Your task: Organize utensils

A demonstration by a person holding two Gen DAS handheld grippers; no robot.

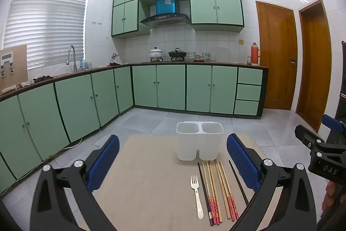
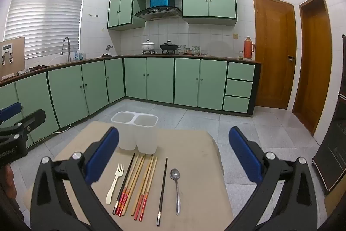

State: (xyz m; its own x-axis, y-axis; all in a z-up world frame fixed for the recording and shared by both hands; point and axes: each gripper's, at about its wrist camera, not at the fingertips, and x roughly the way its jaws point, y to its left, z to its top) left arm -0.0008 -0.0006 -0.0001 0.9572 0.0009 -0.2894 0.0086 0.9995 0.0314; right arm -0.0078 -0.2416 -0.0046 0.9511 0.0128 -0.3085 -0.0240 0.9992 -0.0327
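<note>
A white two-compartment utensil holder (image 1: 199, 140) (image 2: 135, 131) stands empty at the far side of a small beige table (image 1: 151, 183) (image 2: 194, 155). In front of it lie a white fork (image 1: 196, 196) (image 2: 115, 183), several wooden chopsticks with red ends (image 1: 218, 189) (image 2: 138, 183), two dark chopsticks (image 2: 162, 187) and a metal spoon (image 2: 176, 187). My left gripper (image 1: 173, 161) is open and empty above the table's near side. My right gripper (image 2: 174, 157) is open and empty above the utensils.
The table stands on a grey tiled floor (image 2: 248, 122). Green kitchen cabinets (image 1: 86, 99) run along the left and back walls. Two wooden doors (image 2: 272, 53) are at the right. A dark cabinet (image 2: 333, 155) stands at the far right.
</note>
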